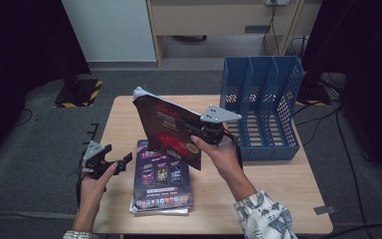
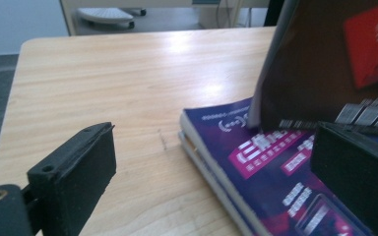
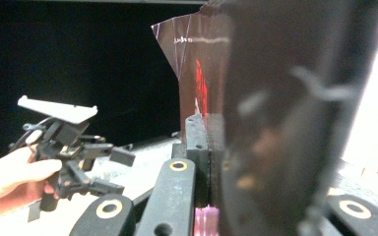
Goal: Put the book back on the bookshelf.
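Note:
My right gripper [image 1: 204, 130] is shut on the edge of a dark magazine with a red cover [image 1: 166, 132], holding it tilted above the table. In the right gripper view the jaws of this gripper [image 3: 209, 128] pinch the magazine [image 3: 285, 123] edge-on. Below it a stack of purple-covered magazines [image 1: 161, 184] lies flat on the table. My left gripper [image 1: 117, 162] stands open at the stack's left side, holding nothing. In the left gripper view this gripper [image 2: 211, 142] has its jaws wide apart, the stack [image 2: 275, 172] near the right jaw and the lifted magazine [image 2: 320, 64] above it.
A blue perforated file holder [image 1: 263, 104] with several upright slots stands at the back right of the wooden table [image 1: 278, 184]. Bare tabletop [image 2: 128, 73] lies left of and behind the stack. Dark curtains and cables surround the table.

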{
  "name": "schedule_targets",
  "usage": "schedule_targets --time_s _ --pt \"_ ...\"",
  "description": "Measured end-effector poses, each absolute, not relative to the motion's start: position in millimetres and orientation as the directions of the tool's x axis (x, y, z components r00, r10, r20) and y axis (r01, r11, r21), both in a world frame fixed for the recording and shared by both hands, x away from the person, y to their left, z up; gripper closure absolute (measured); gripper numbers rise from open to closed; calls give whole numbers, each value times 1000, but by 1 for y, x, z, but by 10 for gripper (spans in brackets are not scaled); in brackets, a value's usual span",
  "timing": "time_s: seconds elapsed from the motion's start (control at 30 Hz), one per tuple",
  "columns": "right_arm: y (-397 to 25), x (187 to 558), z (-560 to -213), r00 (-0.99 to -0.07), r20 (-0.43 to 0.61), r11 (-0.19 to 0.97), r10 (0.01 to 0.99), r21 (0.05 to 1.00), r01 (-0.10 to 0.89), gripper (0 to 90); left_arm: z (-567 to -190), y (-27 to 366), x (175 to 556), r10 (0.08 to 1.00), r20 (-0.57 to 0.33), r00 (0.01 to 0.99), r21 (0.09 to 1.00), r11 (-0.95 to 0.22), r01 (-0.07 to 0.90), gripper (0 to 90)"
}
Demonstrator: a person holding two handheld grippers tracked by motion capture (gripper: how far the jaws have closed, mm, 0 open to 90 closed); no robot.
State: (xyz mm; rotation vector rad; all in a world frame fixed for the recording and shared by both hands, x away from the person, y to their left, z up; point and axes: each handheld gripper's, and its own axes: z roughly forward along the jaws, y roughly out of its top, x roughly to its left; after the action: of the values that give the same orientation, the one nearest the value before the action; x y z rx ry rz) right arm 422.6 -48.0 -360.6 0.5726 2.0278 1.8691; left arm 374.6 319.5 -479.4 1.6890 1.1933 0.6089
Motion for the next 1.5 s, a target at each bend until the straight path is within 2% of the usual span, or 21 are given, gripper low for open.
schedule_targets --time_s 0.17,0.3,0.6,1.03,1.5 --pt "-55 423 -357 -857 36 49 514 996 71 868 -488 320 376 927 -93 362 876 -97 473 40" --pt "-57 423 -355 -849 28 54 528 996 66 868 -490 324 377 935 -116 334 876 -62 478 44" --pt "-58 421 -352 -833 21 56 552 996 63 868 -495 329 377 958 -93 272 872 -54 487 53" --pt "-69 422 -351 -794 41 32 606 997 76 867 -495 326 375 961 -88 264 868 -56 493 54" --pt "-80 418 -342 -782 50 -5 621 998 60 867 -497 324 377 962 -81 263 863 -64 501 56"
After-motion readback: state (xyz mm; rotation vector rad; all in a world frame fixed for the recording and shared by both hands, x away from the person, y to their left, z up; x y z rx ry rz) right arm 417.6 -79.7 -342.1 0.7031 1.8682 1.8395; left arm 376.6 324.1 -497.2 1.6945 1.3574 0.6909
